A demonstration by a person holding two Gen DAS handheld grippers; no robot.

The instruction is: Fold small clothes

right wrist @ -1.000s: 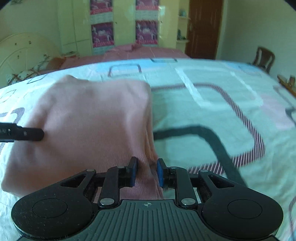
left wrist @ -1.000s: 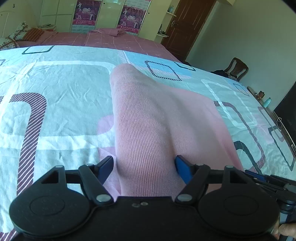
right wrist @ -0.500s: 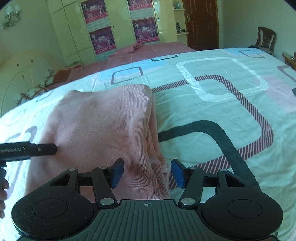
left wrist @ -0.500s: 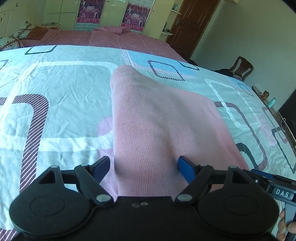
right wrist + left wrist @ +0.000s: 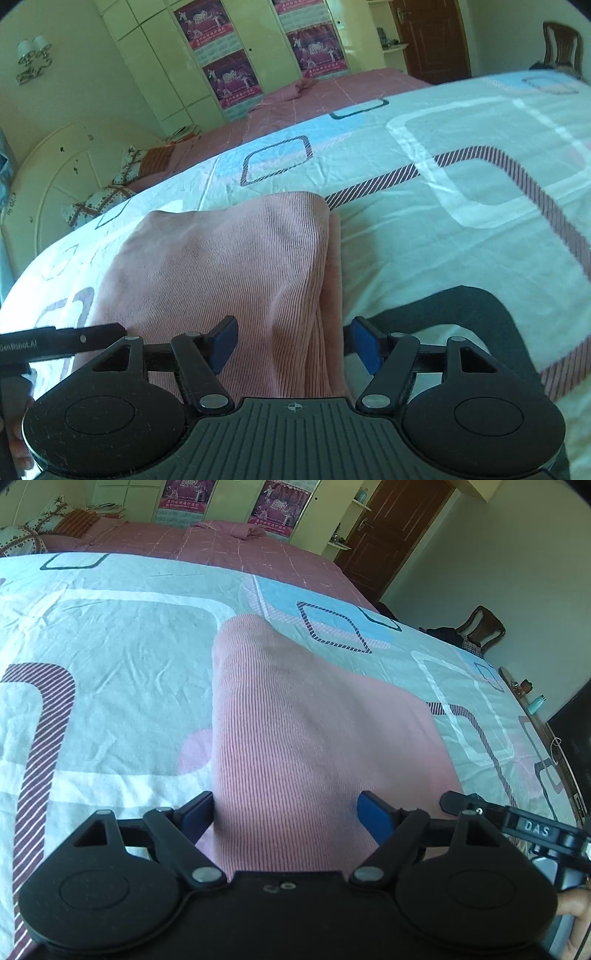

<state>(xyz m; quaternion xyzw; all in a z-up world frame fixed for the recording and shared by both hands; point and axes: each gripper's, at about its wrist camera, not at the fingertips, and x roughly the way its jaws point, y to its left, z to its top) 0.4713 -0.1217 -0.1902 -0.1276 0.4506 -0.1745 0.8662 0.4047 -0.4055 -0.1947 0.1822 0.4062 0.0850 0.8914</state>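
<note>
Two grippers hung over one pink garment, and everything turned on how that cloth ran away from them.

Left wrist view: the left gripper [image 5: 284, 814] stood wide and was opening further, its blue pads on either side of the garment [image 5: 295, 720] with no clear press on it, so it looked let go. The cloth's long axis ran straight ahead of the jaws, up the bedsheet [image 5: 110, 646], its left fold edge just inside the left pad. The right gripper [image 5: 454, 801] poked in low on the right.

Right wrist view: the right gripper [image 5: 291, 341] was opening too, its pads apart from the cloth's stacked right edge lying between them, nothing pinched. The garment [image 5: 221, 266] lay ahead and leftward on the bedsheet [image 5: 443, 240], so I judged both hands equally near, each at its own near corner
</note>
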